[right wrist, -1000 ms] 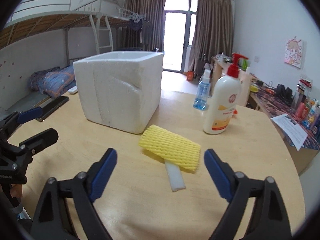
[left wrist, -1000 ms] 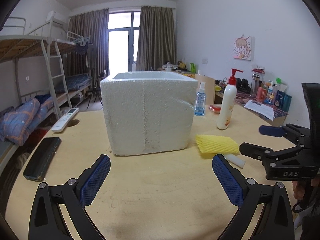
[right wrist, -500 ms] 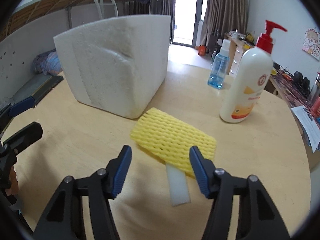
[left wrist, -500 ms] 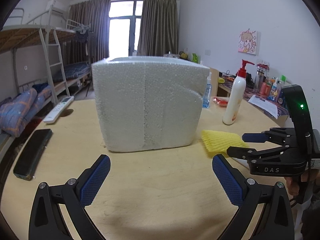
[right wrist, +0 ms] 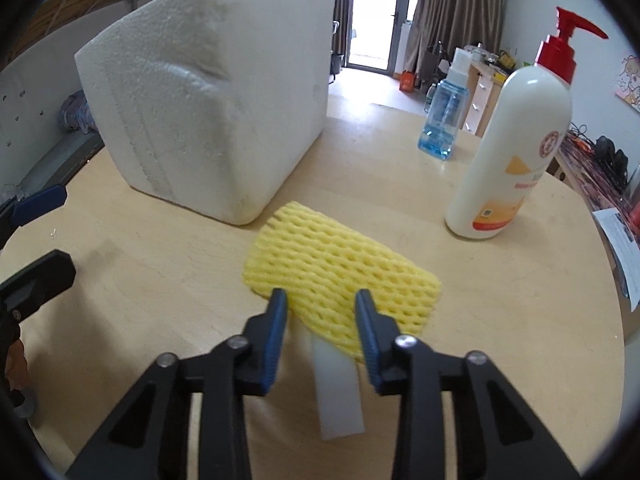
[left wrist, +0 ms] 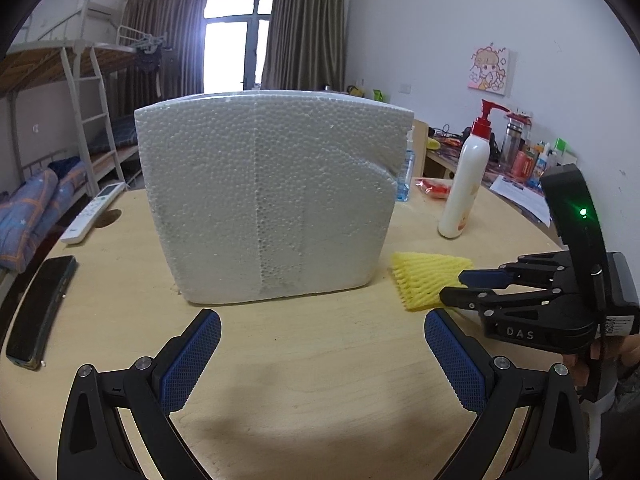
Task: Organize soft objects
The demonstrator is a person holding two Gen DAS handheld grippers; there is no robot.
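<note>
Right tongs closing in on the yellow foam net, left tongs idle and spread.

The right tongs (right wrist: 320, 300) stand part-closed with blue pads either side of the near edge of the yellow mesh foam sleeve (right wrist: 340, 276), not yet clenched on it; the sleeve lies flat on the pale wooden counter (right wrist: 160, 280), just beside the big white polystyrene box (right wrist: 208, 112) and partly over a flat white foam strip (right wrist: 338, 396). A pinch here may catch only the thin lip, so the soft net could stretch and slip free, or drag the strip along. The left tongs (left wrist: 320, 356) hang released, holding nothing, before the box. A wide swing could topple the white pump bottle with red cap (right wrist: 516, 152), which stands near the sleeve.
</note>
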